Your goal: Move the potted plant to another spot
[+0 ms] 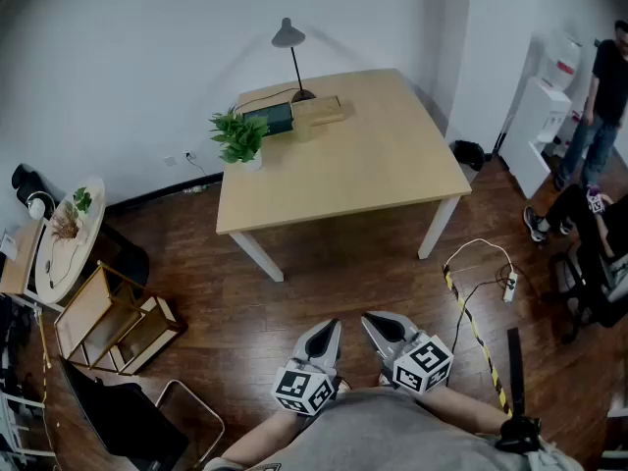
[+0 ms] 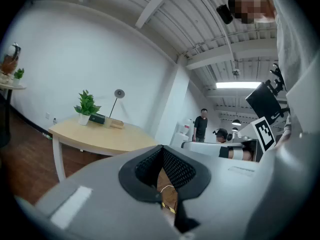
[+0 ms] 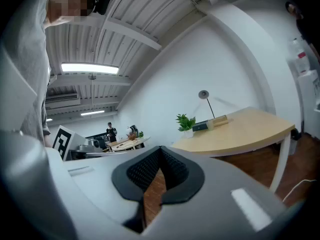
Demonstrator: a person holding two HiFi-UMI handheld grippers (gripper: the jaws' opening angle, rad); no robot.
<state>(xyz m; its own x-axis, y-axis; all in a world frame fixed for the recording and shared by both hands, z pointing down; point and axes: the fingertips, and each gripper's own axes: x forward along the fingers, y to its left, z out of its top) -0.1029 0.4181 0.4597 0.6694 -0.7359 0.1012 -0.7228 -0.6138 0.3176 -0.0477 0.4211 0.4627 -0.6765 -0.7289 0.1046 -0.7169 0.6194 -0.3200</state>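
Observation:
A small potted plant (image 1: 238,137) with green leaves in a white pot stands at the far left corner of a light wooden table (image 1: 373,170). It shows small in the left gripper view (image 2: 86,107) and in the right gripper view (image 3: 186,124). Both grippers hang close to my body over the wooden floor, well short of the table. My left gripper (image 1: 332,330) is shut with nothing in it. My right gripper (image 1: 375,324) is shut and empty too. The two sit side by side, pointing at the table.
A desk lamp (image 1: 291,59), a dark box (image 1: 272,119) and a wooden block (image 1: 320,111) stand behind the plant. A round side table (image 1: 69,235) and wooden shelf (image 1: 113,319) are at left. Cables and a power strip (image 1: 510,285) lie at right. A person (image 1: 599,96) stands far right.

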